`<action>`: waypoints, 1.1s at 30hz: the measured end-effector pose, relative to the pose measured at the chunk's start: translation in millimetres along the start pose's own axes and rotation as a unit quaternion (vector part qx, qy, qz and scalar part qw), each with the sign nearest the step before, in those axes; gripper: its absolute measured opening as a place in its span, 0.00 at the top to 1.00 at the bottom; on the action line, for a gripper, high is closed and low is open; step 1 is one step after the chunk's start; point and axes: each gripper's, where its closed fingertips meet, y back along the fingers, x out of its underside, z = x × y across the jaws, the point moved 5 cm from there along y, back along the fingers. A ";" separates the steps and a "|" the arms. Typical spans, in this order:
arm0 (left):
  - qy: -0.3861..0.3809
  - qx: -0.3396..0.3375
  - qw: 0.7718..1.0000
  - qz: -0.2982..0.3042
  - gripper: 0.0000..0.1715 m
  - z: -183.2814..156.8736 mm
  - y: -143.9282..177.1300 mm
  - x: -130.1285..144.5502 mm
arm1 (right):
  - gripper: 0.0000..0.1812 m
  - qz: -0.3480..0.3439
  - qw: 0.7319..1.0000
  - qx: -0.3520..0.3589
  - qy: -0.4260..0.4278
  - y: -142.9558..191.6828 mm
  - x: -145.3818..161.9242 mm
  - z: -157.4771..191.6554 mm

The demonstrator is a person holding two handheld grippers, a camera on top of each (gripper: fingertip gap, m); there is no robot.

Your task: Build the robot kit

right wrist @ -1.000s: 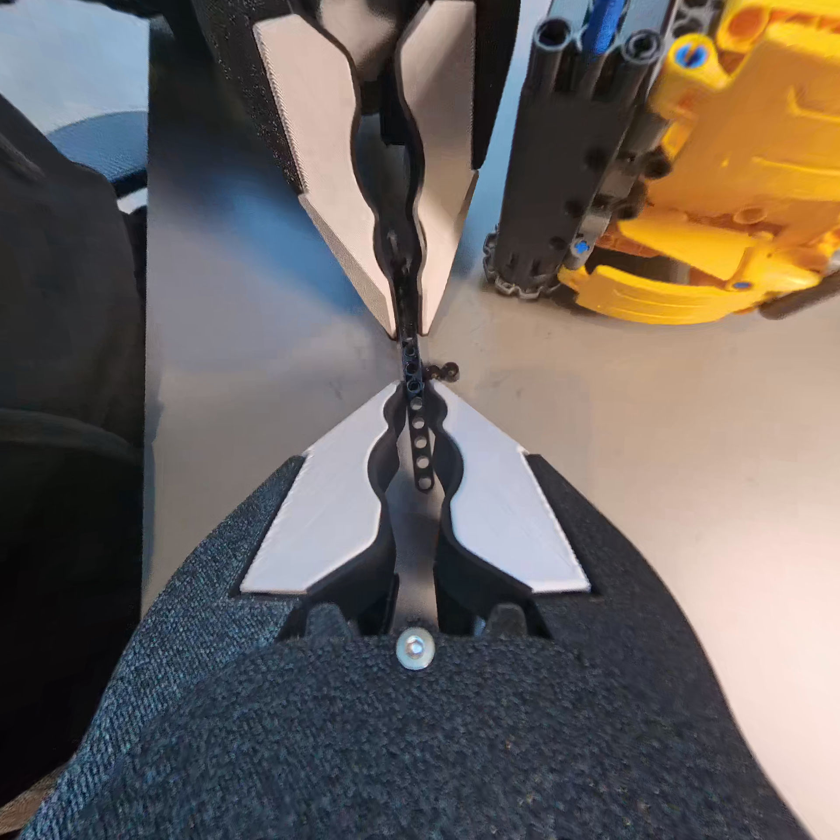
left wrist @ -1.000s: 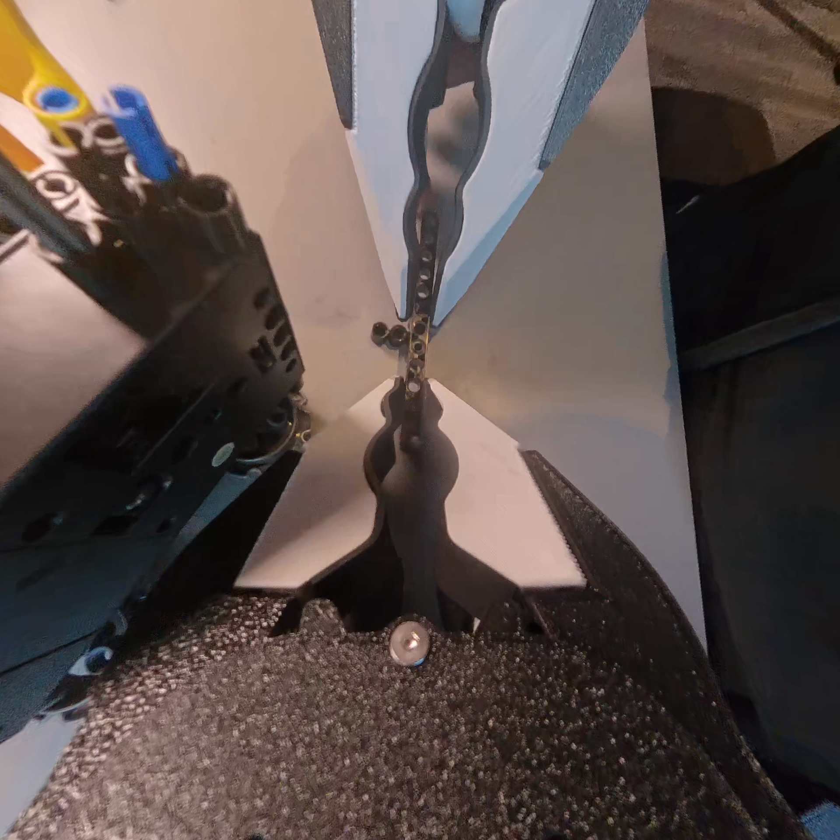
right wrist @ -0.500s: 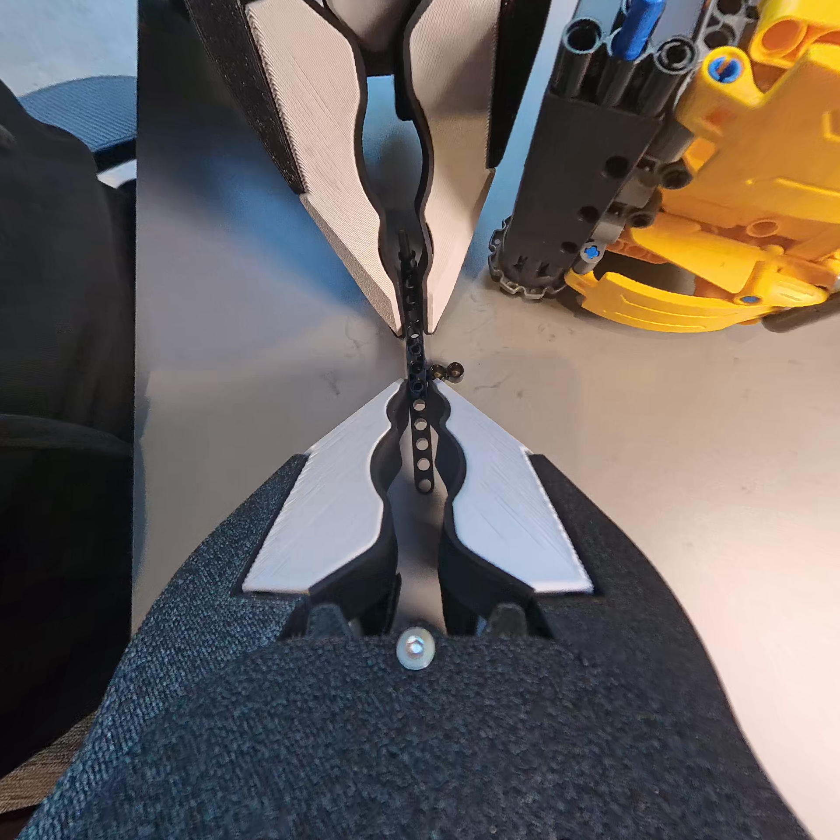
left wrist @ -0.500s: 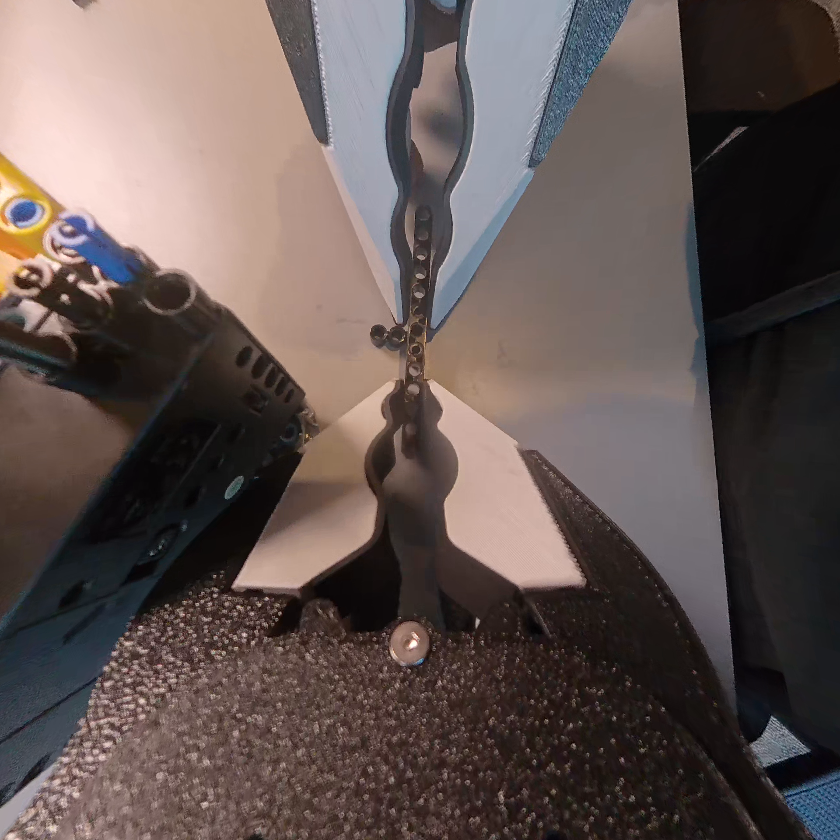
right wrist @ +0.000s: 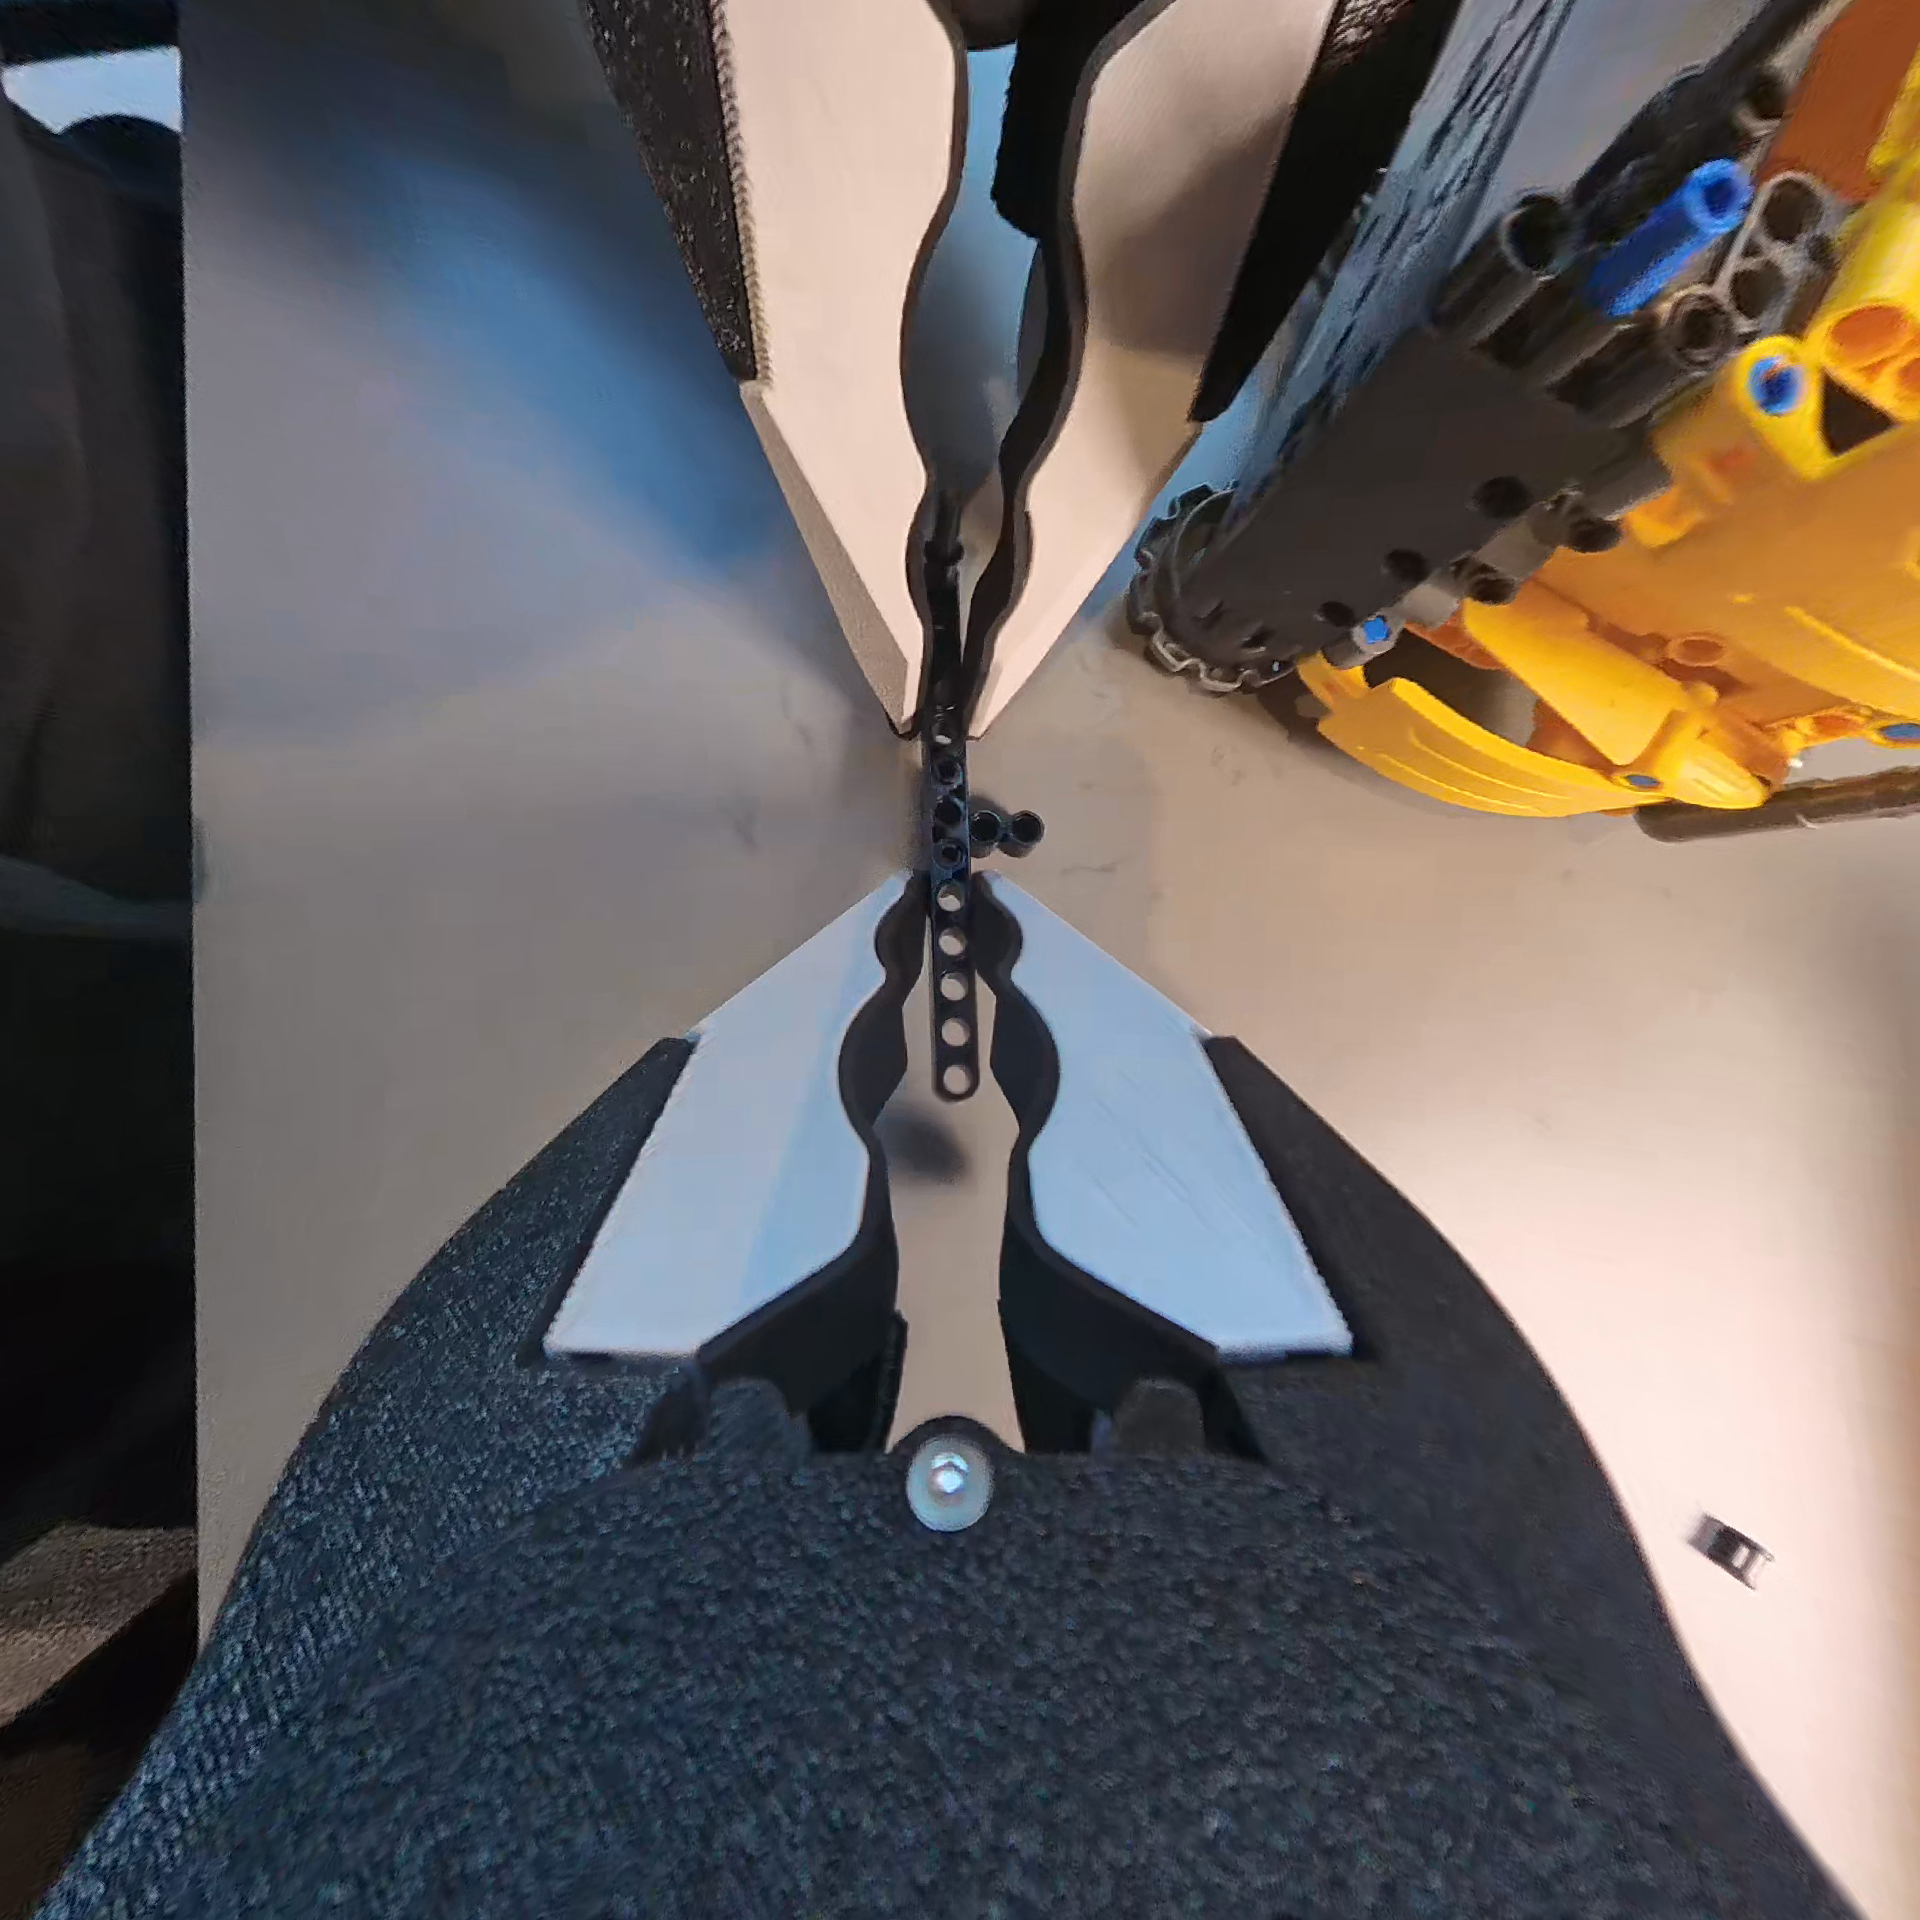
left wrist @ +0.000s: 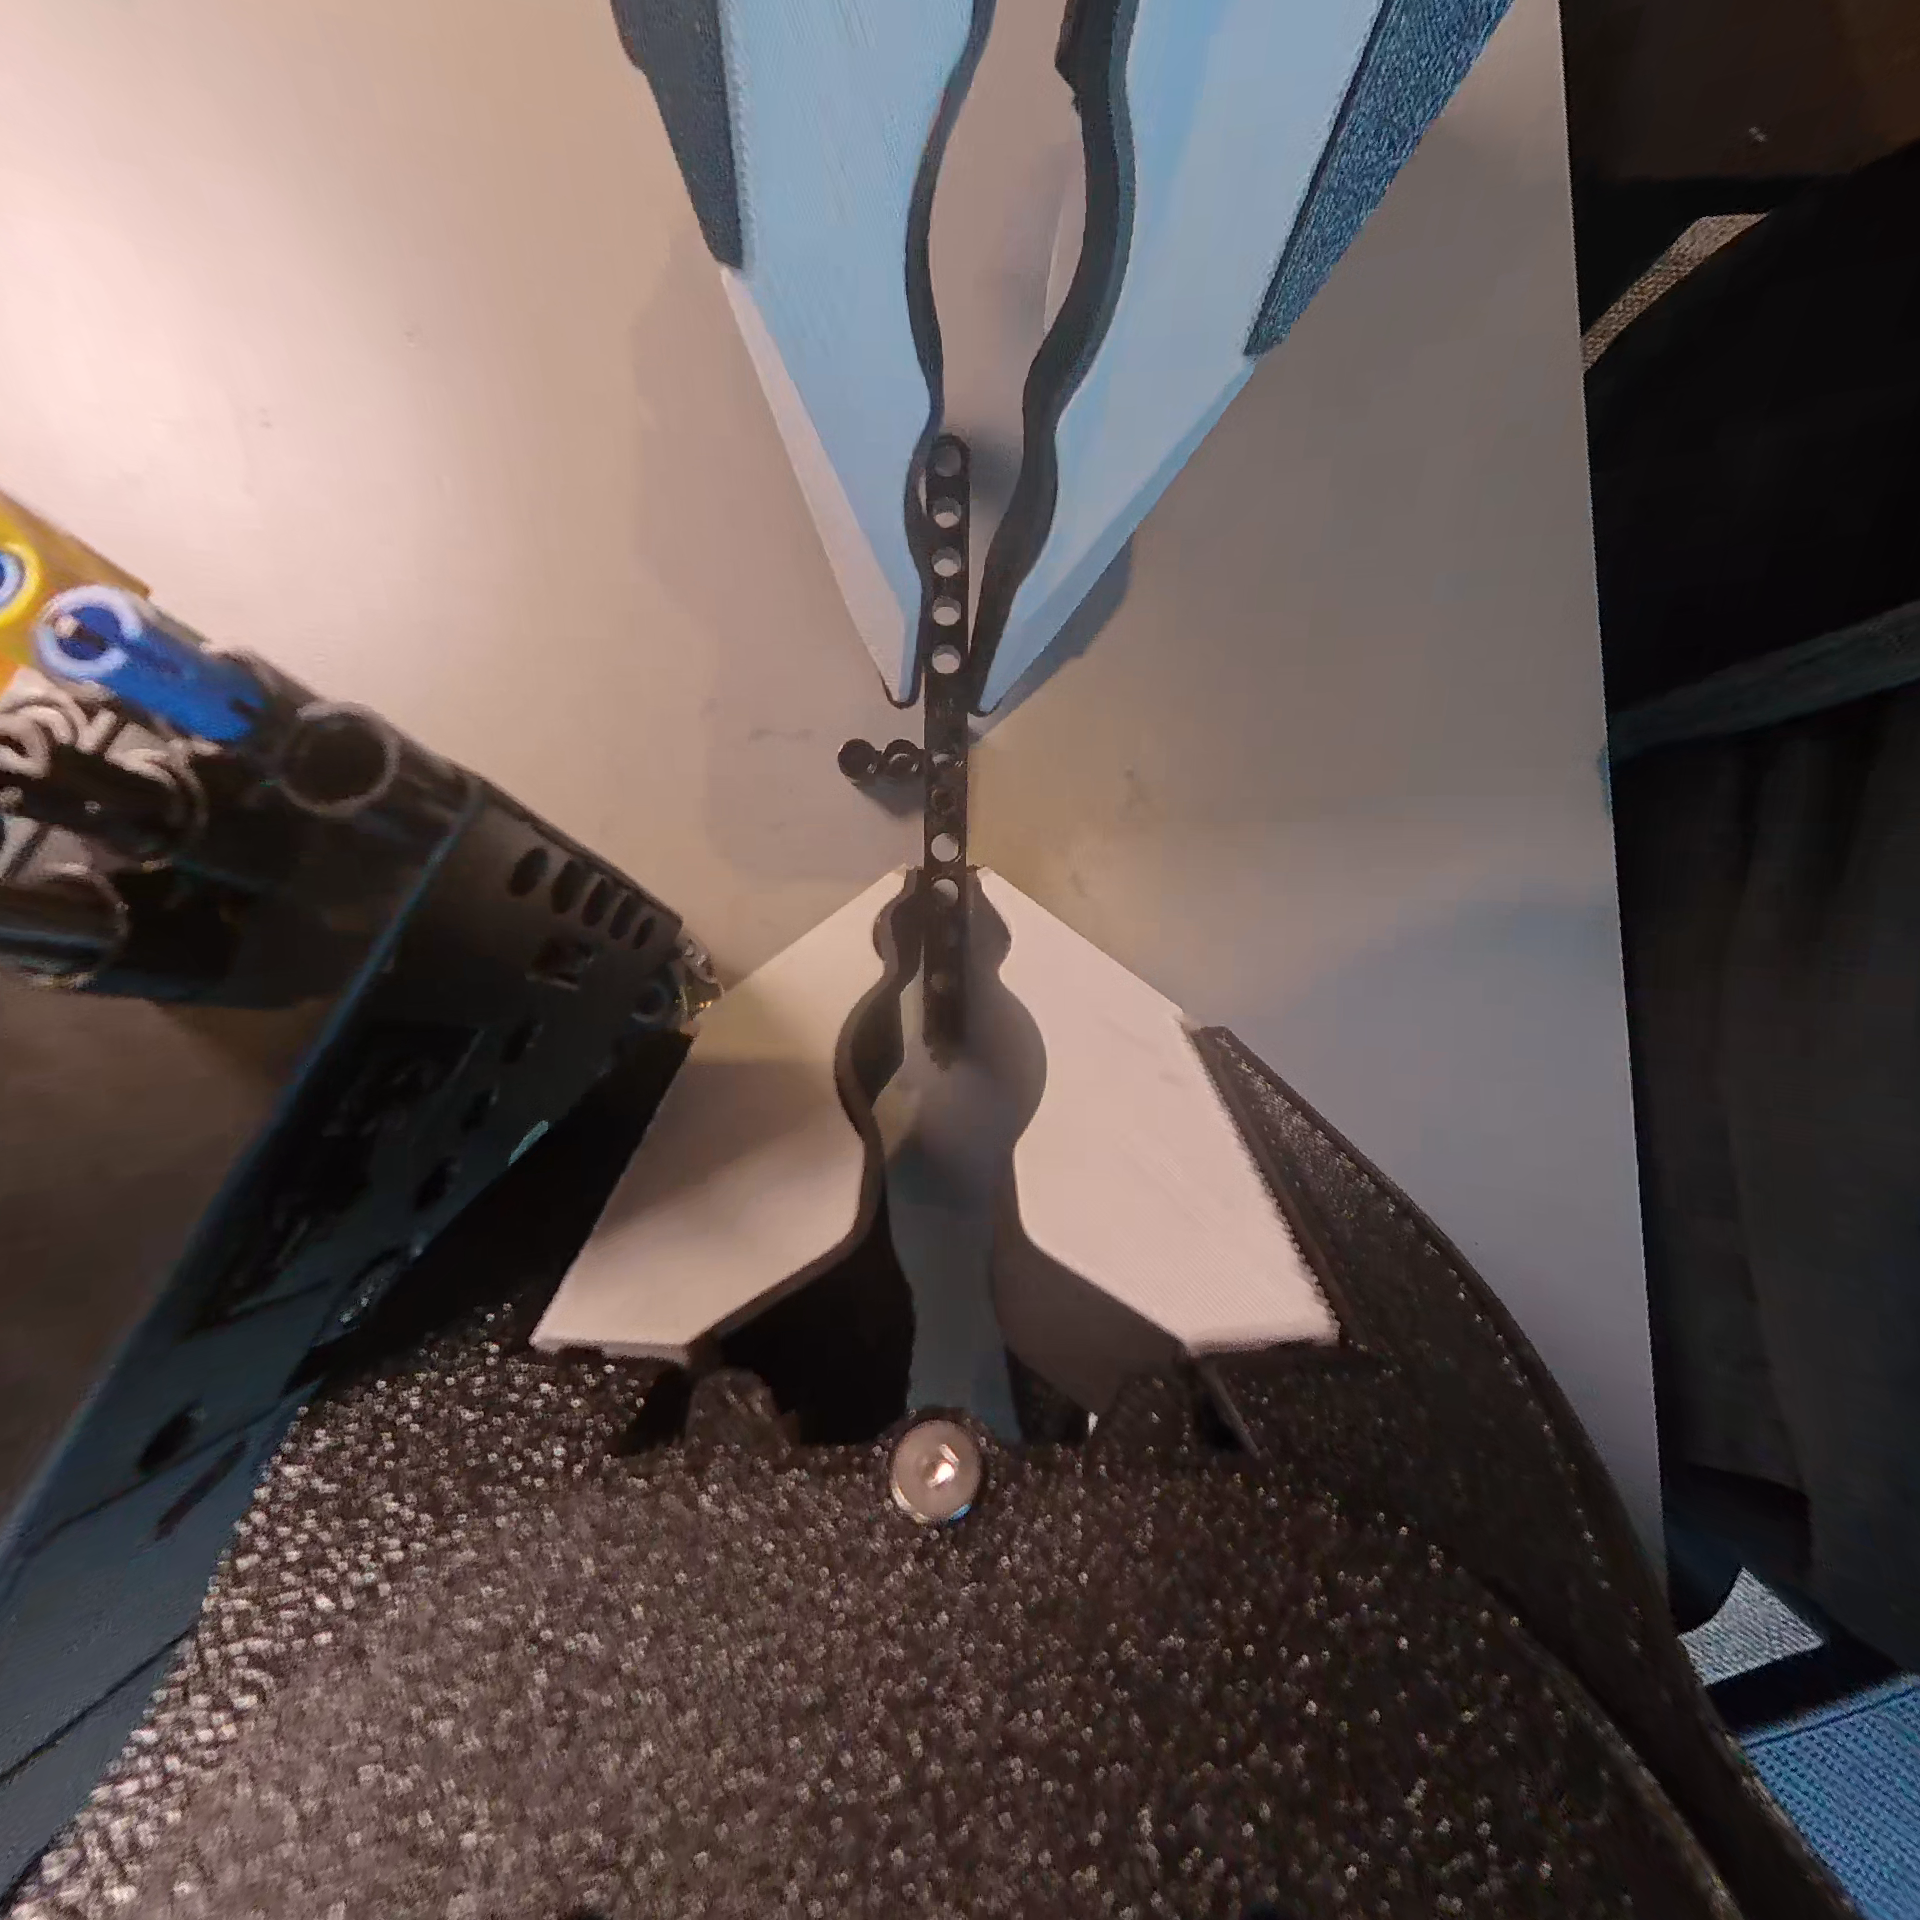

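A thin black beam with a row of holes (left wrist: pixel 945 623) is held level above the table, one end in each gripper. A short black pin (left wrist: pixel 878 758) sticks out sideways from its middle. My left gripper (left wrist: pixel 943 881) is shut on the near end in the left wrist view. The right gripper (left wrist: pixel 940 707) faces it from the top of that view, tips closed on the far end. In the right wrist view my right gripper (right wrist: pixel 951 883) is shut on the beam (right wrist: pixel 951 997), the left gripper (right wrist: pixel 940 727) is opposite, and the pin (right wrist: pixel 1003 828) points right.
A yellow and black brick-built model (right wrist: pixel 1558 582) with a blue peg (right wrist: pixel 1662 229) stands close at the right; it fills the left of the left wrist view (left wrist: pixel 343 987). A small black part (right wrist: pixel 1730 1566) lies on the pale table (right wrist: pixel 1403 1091). The table edge (right wrist: pixel 189 935) borders dark fabric. The tips of both grippers are at nearly the same place.
Both grippers, still joined by the beam, have moved nearer the model, which now looks larger and tilted in both views. The grip on the beam is unchanged.
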 end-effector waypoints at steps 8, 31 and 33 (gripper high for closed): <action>0.001 -0.011 0.998 -0.063 0.97 -1.7 0.5 -6.4 | 0.95 0.019 1.000 -0.018 -0.001 -3.5 1.6 1.0; 0.002 0.011 0.999 -0.031 0.98 -4.3 -4.6 -11.8 | 0.97 0.040 0.999 -0.037 0.005 -1.7 -4.1 3.1; -0.008 0.002 1.000 -0.029 0.97 -5.0 -4.5 -11.7 | 0.97 0.040 0.999 -0.037 0.004 -1.7 -4.1 2.8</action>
